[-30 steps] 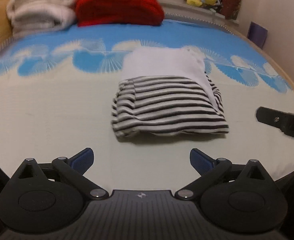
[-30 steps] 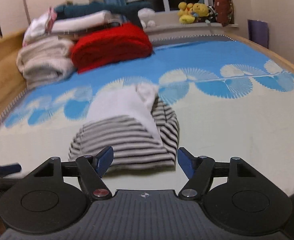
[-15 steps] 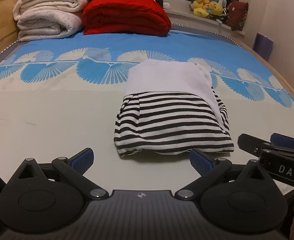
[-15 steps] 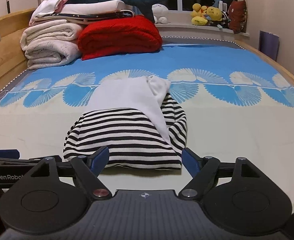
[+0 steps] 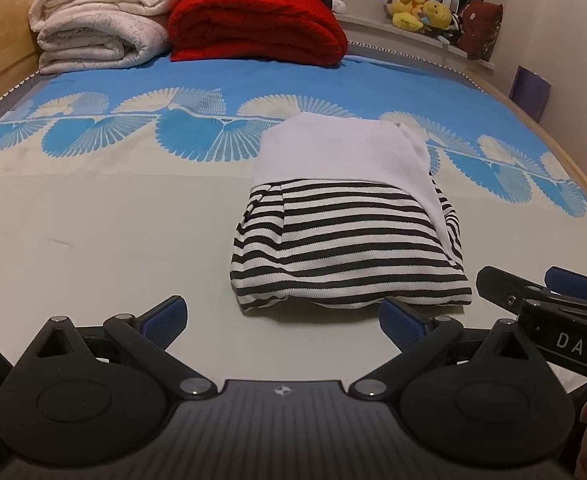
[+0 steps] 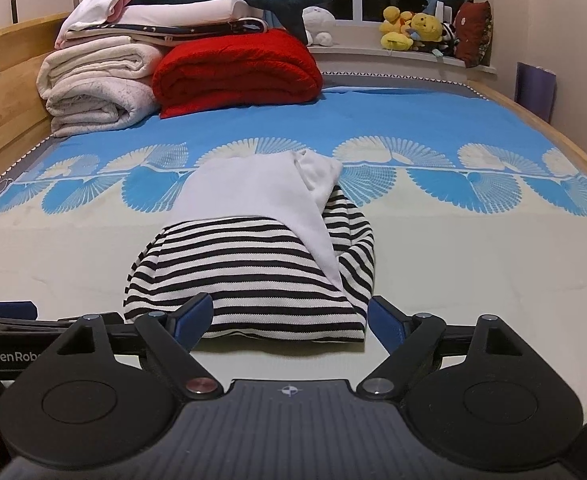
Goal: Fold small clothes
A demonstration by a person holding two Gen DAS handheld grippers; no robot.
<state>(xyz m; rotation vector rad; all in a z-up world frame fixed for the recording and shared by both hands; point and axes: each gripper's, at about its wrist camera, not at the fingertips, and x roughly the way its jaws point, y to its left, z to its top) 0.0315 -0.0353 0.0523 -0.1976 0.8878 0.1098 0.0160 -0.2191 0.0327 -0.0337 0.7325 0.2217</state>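
folded striped top on the bed, both grippers spread wide at its near edge

the striped garment [image 5: 345, 248] lies folded into a compact bundle on the bed sheet [image 5: 93, 232], black-and-white stripes on the near part and a plain white panel [image 6: 253, 192] across the far part, running down its right side as a diagonal strip. it sits on the pale area of the sheet, its white end reaching the blue fan-pattern band. the left gripper [image 5: 283, 318] hangs low over the sheet just short of the bundle's near edge, jaws wide apart and holding nothing, the bundle toward its right finger. the right gripper [image 6: 289, 318] is level and close in, jaws spread with nothing held, its blue pads [image 6: 193, 314] flanking the near hem. folded blankets [image 6: 97, 84] and a red blanket [image 6: 237, 70] are stacked at the far end.
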